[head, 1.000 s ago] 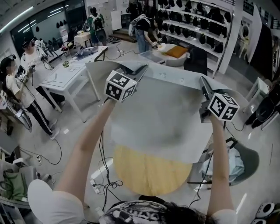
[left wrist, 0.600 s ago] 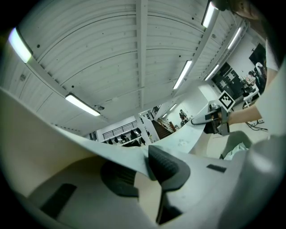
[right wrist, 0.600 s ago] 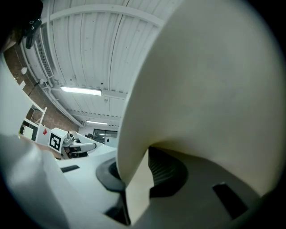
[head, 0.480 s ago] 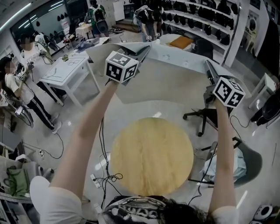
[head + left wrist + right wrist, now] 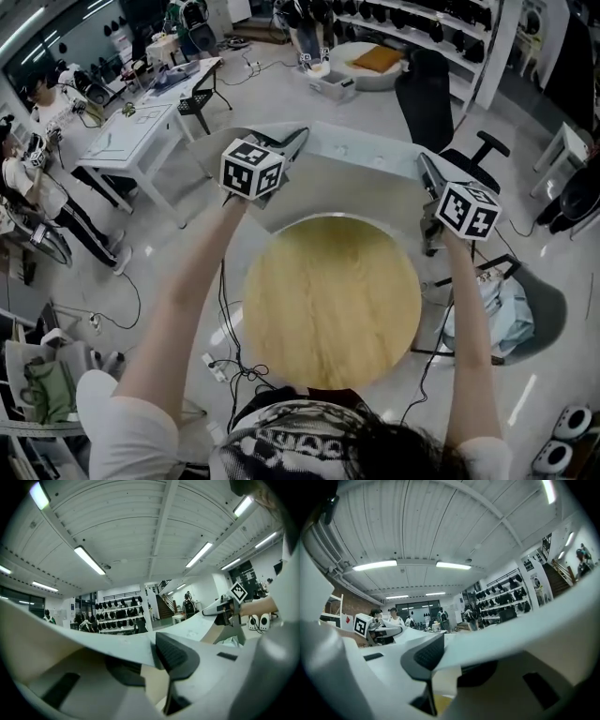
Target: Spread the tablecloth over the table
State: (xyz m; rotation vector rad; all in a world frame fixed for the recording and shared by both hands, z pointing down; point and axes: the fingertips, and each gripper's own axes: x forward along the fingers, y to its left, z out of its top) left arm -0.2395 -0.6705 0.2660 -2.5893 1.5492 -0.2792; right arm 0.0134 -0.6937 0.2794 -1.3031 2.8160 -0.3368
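The round wooden table (image 5: 328,300) stands bare below me. The pale grey tablecloth (image 5: 347,178) stretches as a band between my two grippers, just past the table's far edge, and hangs there. My left gripper (image 5: 292,142) is shut on the cloth's left corner, and my right gripper (image 5: 424,169) on its right corner. In the left gripper view the tablecloth (image 5: 93,639) is pinched at the dark pad (image 5: 176,653), with the right gripper (image 5: 225,610) across the sheet. The right gripper view shows the tablecloth (image 5: 525,630) clamped at its pad (image 5: 425,654), and the left gripper (image 5: 384,632) beyond.
White tables (image 5: 141,141) and people stand at the left. A black office chair (image 5: 441,98) is behind the cloth. Another chair with a pale bag (image 5: 506,314) sits right of the table. Cables (image 5: 230,370) lie on the floor at the table's left.
Both grippers have come down with the cloth. A second ago the sheet billowed over the table's far half; now it lies beyond the far edge and the whole tabletop shows.
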